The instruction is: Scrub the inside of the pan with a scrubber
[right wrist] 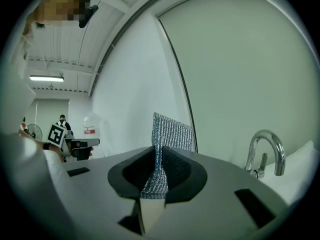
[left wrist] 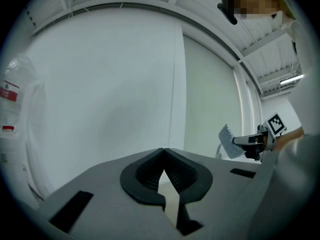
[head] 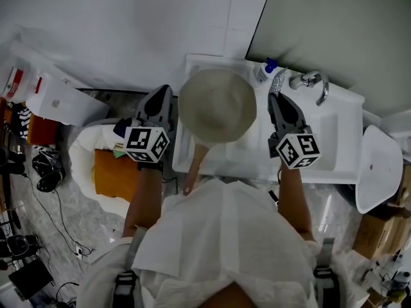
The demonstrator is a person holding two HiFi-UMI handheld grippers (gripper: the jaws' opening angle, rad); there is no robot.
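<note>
**Head view.** You stand at a white sink [head: 337,136] with both forearms stretched out ahead of you. The pan [head: 217,104] lies on the sink's flat left part, between the two grippers. Its pale round body is farther from you and its wooden handle points back toward you. Neither gripper touches it. Your left gripper [head: 160,92] is just beside the pan's left edge, and your right gripper [head: 275,99] is near its right edge. A silvery scrubber [head: 278,81] pokes out past the right gripper's tips. The faucet [head: 316,82] and a blue-capped bottle [head: 265,69] stand at the back of the sink. This view alone shows the pan, but it does not show how the fingers stand.

**Left gripper view.** Your left fingers are pressed together tip to tip, with nothing between them. They point level at a bare white wall [left wrist: 110,84]. At the right edge you can see the right gripper held out with the scrubber upright in it.

**Right gripper view.** Your right fingers are narrow and clamped on the scrubber's lower part. Its mesh sheet rises above them, slightly tilted. This gripper also points level at the wall. The faucet stands to its right, and the left gripper is at the far left.
</note>
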